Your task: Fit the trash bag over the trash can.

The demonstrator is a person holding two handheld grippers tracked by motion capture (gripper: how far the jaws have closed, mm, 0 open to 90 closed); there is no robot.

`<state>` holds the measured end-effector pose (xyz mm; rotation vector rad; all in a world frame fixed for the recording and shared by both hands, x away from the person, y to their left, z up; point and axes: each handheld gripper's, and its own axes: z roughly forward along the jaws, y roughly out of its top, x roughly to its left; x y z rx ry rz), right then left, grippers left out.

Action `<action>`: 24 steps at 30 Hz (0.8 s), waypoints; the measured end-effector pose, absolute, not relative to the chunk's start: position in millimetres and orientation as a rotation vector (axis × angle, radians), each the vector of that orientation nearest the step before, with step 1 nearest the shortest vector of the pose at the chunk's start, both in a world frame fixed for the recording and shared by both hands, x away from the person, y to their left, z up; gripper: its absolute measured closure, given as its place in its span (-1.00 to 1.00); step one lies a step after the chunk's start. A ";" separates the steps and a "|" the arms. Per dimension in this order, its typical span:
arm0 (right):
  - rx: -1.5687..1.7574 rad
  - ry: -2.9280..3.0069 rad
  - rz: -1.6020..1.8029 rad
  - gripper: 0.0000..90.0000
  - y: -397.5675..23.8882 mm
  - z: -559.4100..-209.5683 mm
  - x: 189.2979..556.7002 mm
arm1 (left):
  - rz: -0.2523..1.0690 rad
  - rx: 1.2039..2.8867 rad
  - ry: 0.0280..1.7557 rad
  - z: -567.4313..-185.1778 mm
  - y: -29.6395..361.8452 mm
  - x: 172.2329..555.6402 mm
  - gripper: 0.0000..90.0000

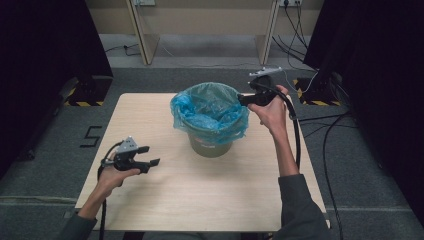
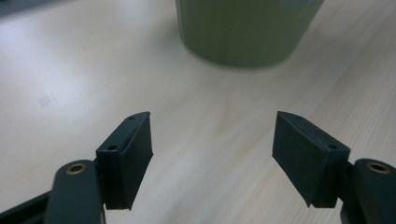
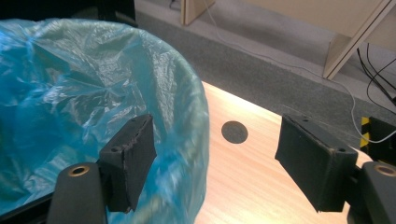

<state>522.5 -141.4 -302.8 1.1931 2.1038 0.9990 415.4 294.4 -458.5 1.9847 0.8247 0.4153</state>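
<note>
While jaws gape empty: right gripper (image 1: 245,99) level at bin liner (image 1: 210,107), left gripper (image 1: 150,156) low over table (image 1: 200,195).

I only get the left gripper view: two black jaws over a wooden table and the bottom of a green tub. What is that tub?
Observer: It is a green bin lined with a blue plastic bag folded over its rim.
Operator: Is the other tool anywhere near it?
Observer: Yes. The right tool is at the bin's right rim, its jaws open with the bag's edge between them.
Operator: Is it pinching the bag?
Observer: Not in the right gripper view: the bag edge lies by one pad, the other pad stands well clear.
Operator: And my tool?
Observer: The left tool sits open, left of the bin and apart from it.
</note>
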 end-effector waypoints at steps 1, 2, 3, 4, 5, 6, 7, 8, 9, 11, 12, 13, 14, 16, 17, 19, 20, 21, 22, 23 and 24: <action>1.195 2.100 1.022 -0.38 -147.5 -304.4 517.1 | 0.421 1.958 0.797 -434.2 294.3 421.1 -0.40; 1.194 2.103 1.010 -0.38 -151.8 -307.0 512.7 | 0.417 1.952 0.791 -424.9 293.9 424.1 -0.40; 1.194 2.103 1.010 -0.38 -151.8 -307.0 512.7 | 0.417 1.952 0.791 -424.9 293.9 424.1 -0.41; 1.200 2.101 1.012 -0.38 -159.3 -312.9 506.2 | 0.416 1.926 0.776 -401.5 291.2 433.4 -0.41; 1.200 2.101 1.012 -0.38 -159.3 -312.9 506.2 | 0.416 1.926 0.776 -401.5 291.2 433.4 -0.41; 1.204 2.100 1.014 -0.39 -165.4 -318.7 500.8 | 0.432 1.909 0.763 -377.5 285.1 446.0 -0.41; 1.204 2.100 1.014 -0.39 -165.4 -318.7 500.8 | 0.432 1.909 0.763 -377.5 285.1 446.0 -0.41; 1.206 2.098 1.020 -0.39 -172.0 -325.6 494.6 | 0.436 1.900 0.756 -361.2 277.4 456.1 -0.41; 1.206 2.098 1.020 -0.39 -172.0 -325.6 494.6 | 0.436 1.900 0.756 -361.2 277.4 456.1 -0.41; 1.211 2.095 1.023 -0.39 -177.6 -333.2 487.8 | 0.437 1.892 0.741 -340.6 261.9 468.9 -0.41; 1.211 2.090 1.019 -0.39 -180.0 -337.3 484.2 | 0.440 1.893 0.732 -335.0 255.9 472.0 -0.40; 1.210 2.093 1.016 -0.39 -181.3 -339.6 482.3 | 0.439 1.898 0.723 -329.7 249.3 474.8 -0.40; 1.212 2.094 1.012 -0.39 -184.2 -344.8 478.3 | 0.433 1.909 0.696 -316.6 227.0 482.1 -0.40; 1.222 2.096 1.013 -0.39 -187.9 -351.0 474.5 | 0.442 1.937 0.680 -309.9 205.0 487.9 -0.39; 1.222 2.096 1.013 -0.39 -187.9 -351.0 474.5 | 0.442 1.937 0.680 -309.9 205.0 487.9 -0.38; 1.229 2.094 1.013 -0.39 -190.0 -356.3 471.9 | 0.444 1.977 0.676 -308.0 184.6 494.5 -0.38; 1.233 2.099 1.017 -0.39 -191.4 -360.2 469.9 | 0.434 1.988 0.681 -308.7 175.6 497.7 -0.37; 1.233 2.111 1.008 -0.40 -192.5 -365.2 466.7 | 0.420 2.039 0.669 -312.5 160.2 502.0 -0.33; 1.231 2.111 1.004 -0.40 -193.1 -366.8 464.7 | 0.413 2.058 0.668 -314.6 155.6 503.0 -0.33; 1.231 2.111 1.004 -0.40 -193.1 -366.8 464.7 | 0.413 2.058 0.668 -314.6 155.6 503.0 -0.33; 1.231 2.104 1.019 -0.40 -194.8 -370.0 460.5 | 0.388 2.116 0.664 -321.9 145.2 504.8 -0.33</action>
